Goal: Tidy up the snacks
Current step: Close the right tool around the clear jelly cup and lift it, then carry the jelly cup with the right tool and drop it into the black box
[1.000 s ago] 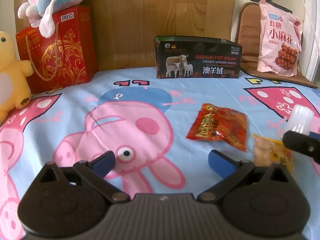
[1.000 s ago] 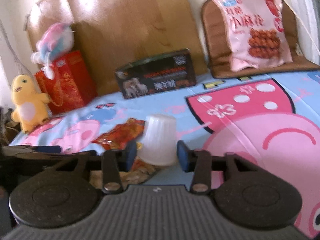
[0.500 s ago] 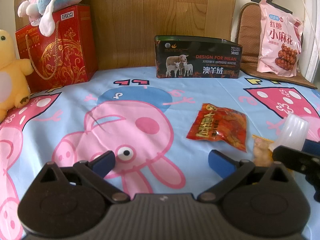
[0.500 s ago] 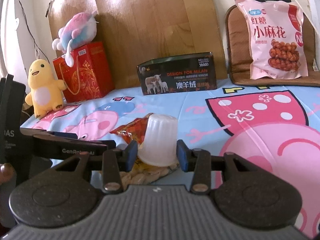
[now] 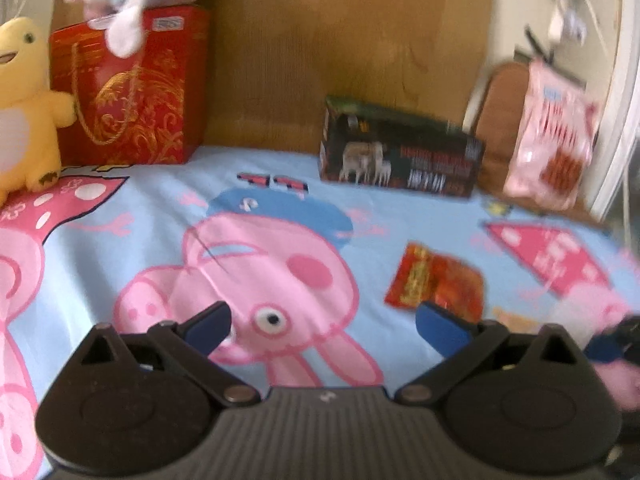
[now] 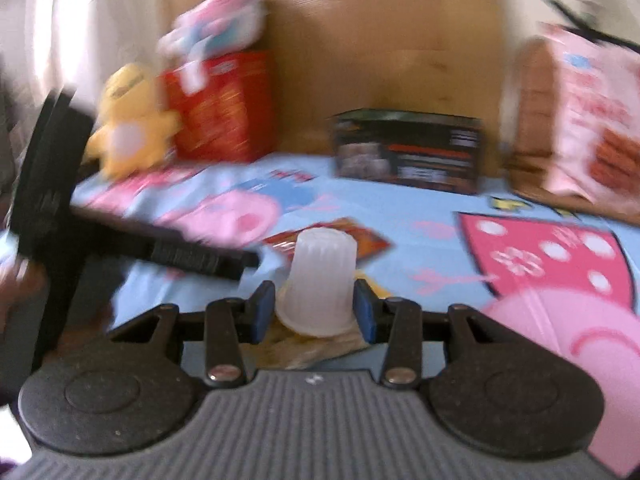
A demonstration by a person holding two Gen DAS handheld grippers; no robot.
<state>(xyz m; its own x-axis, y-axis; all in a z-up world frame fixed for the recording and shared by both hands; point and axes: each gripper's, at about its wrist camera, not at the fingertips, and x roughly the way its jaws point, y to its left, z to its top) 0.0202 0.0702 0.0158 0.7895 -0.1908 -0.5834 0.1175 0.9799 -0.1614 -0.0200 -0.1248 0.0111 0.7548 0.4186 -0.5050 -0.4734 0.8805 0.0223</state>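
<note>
Translucent ribbed plastic fills the gap between our right gripper's [image 6: 315, 306] blue pads; it is a small whitish jelly cup [image 6: 318, 282], held upside down with its wide rim nearest the camera, and both pads [image 6: 262, 307] press its flanks, so we call that a firm clasp; just beneath the cup, behind the fingertips, lies a pale yellow crinkled snack packet [image 6: 304, 346], and beyond the cup sits a red foil snack pouch [image 6: 360, 240] flat on the blue cartoon-pig bedsheet [image 6: 420, 208]; off to the left of our fingers the black body of the left gripper [image 5: 322, 330] juts in, blurred; from its own camera we see its blue-tipped fingers [image 5: 210, 326] spread wide with nothing but sheet between them; the red pouch lies just past its right fingertip; far ahead of both pairs of fingers stand a dark long carton with sheep printed on it [image 5: 400, 158], a red gift bag with gold pattern [image 5: 132, 88], a yellow plush duck [image 5: 24, 104] and a pink snack bag [image 5: 554, 136] leaning on a brown cushion [image 5: 496, 128].
</note>
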